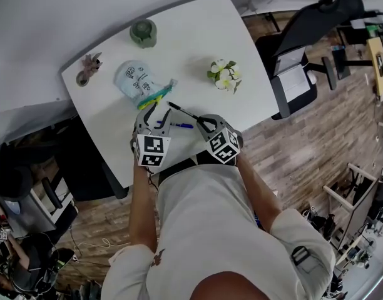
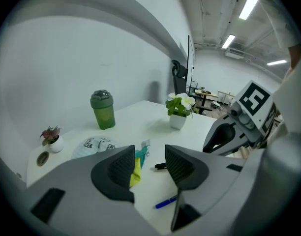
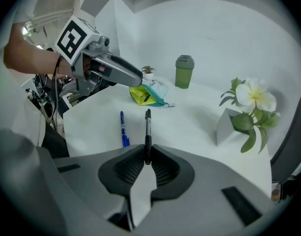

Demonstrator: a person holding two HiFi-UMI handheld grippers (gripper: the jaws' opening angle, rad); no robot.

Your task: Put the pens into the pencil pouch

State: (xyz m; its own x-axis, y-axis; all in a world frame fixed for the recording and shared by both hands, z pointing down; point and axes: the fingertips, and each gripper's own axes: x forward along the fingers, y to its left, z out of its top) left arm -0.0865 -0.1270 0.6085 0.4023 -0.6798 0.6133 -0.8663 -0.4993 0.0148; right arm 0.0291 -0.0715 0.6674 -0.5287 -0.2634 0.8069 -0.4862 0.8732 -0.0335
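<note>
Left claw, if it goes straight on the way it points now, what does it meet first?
Probably the white table just short of the pencil pouch's yellow mouth, seen between its open jaws; depth is unclear, so it could be the pouch itself.

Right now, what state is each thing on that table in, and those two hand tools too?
Right gripper: jaws shut on the black pen.
Black pen: clamped at one end.
Left gripper: jaws open, empty.
Blue pen: lying loose on the table.
Pencil pouch: lying flat, mouth seemingly open.
Green bottle: upright, lid on.
Flower pot: upright.
</note>
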